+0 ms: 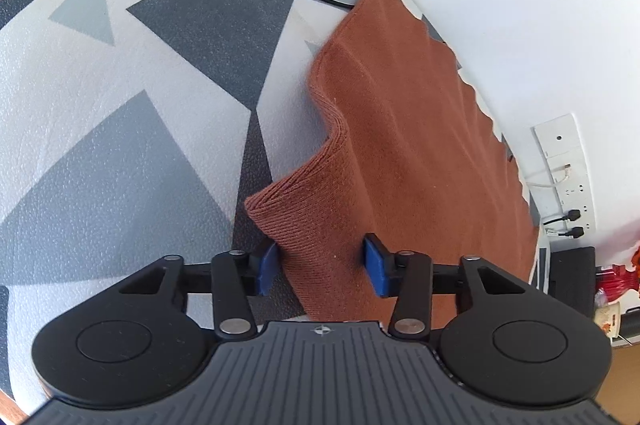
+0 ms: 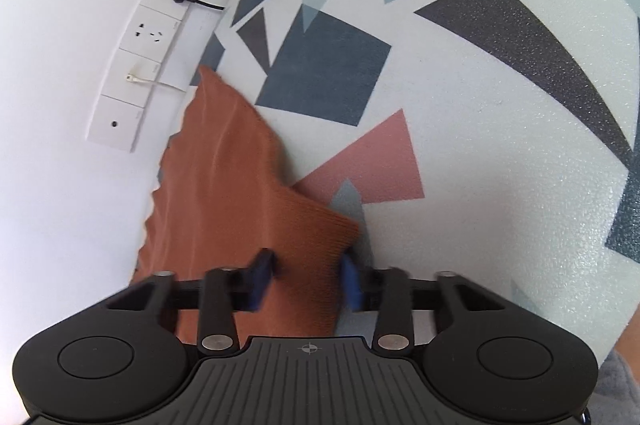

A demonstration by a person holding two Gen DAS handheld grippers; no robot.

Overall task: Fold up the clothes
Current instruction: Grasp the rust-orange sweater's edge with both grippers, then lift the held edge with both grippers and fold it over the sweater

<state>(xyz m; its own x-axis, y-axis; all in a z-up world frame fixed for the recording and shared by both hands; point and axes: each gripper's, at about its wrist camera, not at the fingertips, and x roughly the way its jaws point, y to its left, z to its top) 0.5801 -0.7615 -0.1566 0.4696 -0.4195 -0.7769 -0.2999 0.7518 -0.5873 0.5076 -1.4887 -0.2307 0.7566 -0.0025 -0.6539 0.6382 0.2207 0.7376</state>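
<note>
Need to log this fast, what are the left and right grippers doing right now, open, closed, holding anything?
Left gripper: closed on the rust-brown cloth.
Right gripper: cloth between its jaws; blurred, grip cannot be told.

A rust-brown knitted cloth, finely ribbed and matt, is seen on the table covering, a pebble-grained, leather-like sheet with a faint sheen. The gripper bodies are made of matt black ribbed plastic with bright metal pins, and blue pads of rubbery look are fitted.

Rust-brown ribbed cloth, grey-and-white triangle-patterned tabletop, blue-padded tongs
</note>
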